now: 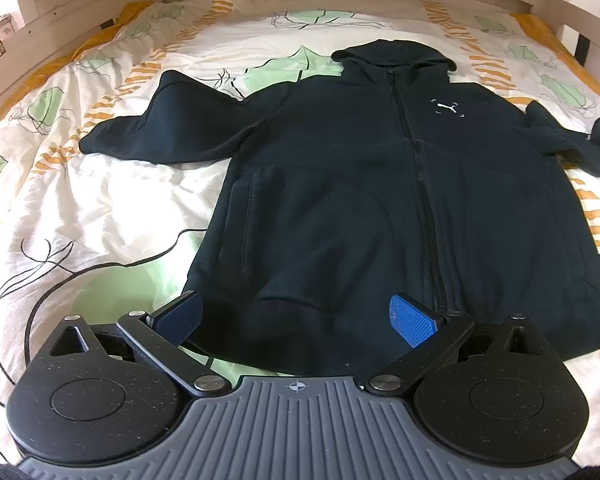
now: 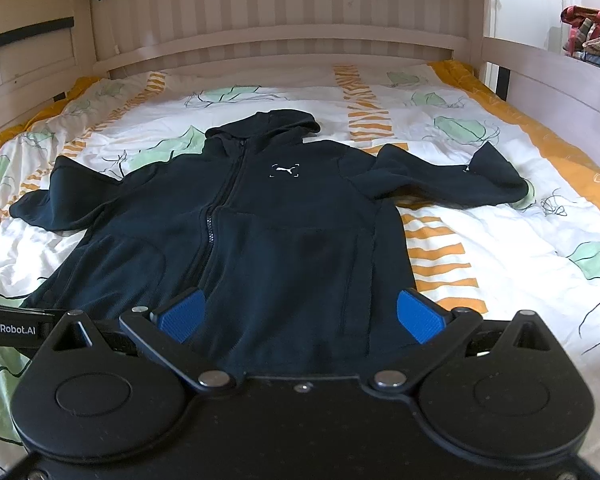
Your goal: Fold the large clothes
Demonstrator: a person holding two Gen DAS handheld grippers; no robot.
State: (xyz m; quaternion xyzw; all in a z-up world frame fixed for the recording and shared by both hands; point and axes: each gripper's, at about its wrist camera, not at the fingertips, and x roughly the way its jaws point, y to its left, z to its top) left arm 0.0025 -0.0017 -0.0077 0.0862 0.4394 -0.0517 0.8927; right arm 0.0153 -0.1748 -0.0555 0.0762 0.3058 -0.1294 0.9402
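A black zip-up hoodie [image 1: 340,184] [image 2: 260,232] lies front up and spread flat on the bed, hood toward the headboard, zipper closed, a small white logo [image 1: 447,108] on the chest. Both sleeves stretch out sideways, each bent at the cuff. My left gripper [image 1: 296,318] hovers open over the hem on the left half of the hoodie, blue pads wide apart with nothing between them. My right gripper [image 2: 300,316] hovers open over the hem on the right half, likewise holding nothing.
The bed sheet [image 1: 100,208] [image 2: 500,240] is white with green leaves and orange stripes, rumpled in places. A pale wooden headboard [image 2: 280,48] and side rails [image 2: 548,80] enclose the bed. The other gripper's strap [image 2: 10,328] shows at the right view's left edge.
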